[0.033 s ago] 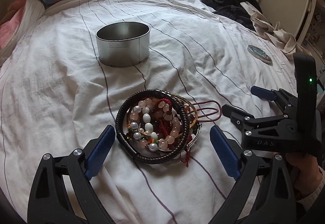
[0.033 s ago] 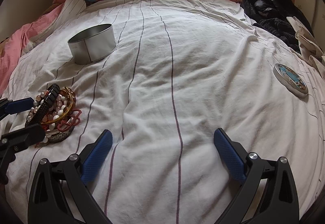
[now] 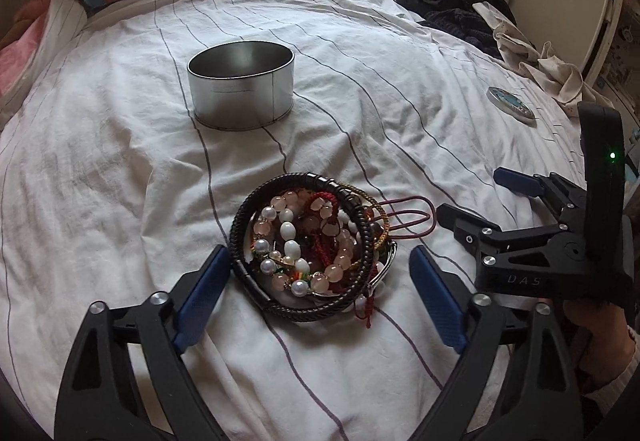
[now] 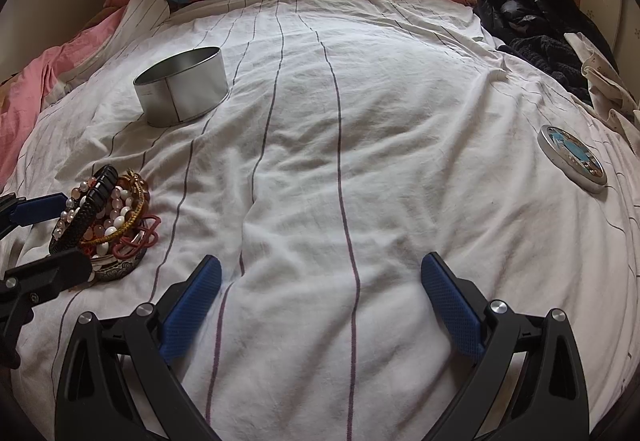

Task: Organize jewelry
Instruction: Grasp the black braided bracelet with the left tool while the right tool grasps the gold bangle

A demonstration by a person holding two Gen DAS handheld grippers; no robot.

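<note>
- Left tool (image 3: 320, 293): blue-padded fingers spread wide, holding nothing; the pads sit either side of the near edge of the jewelry pile, left pad just beside the cord bracelet; contact unclear.
- Heap of bracelets (image 3: 316, 245) in a small shallow patterned dish (image 4: 116, 269): thick black braided cord bracelet (image 3: 280, 301) ringing pink and white beads, red thread, gold chain, with dark red elastic loops (image 3: 408, 221) spilling out on the right.
- Right tool (image 4: 320, 309): jaws wide apart, empty, over bare sheet, just right of the pile.
- Round open silver metal tin (image 3: 241, 85) stands upright farther up the bed, well apart from the pile.
- Round flat lid with blue pattern (image 4: 572, 159) lies far right on the white striped bedsheet (image 4: 380, 121).
</note>
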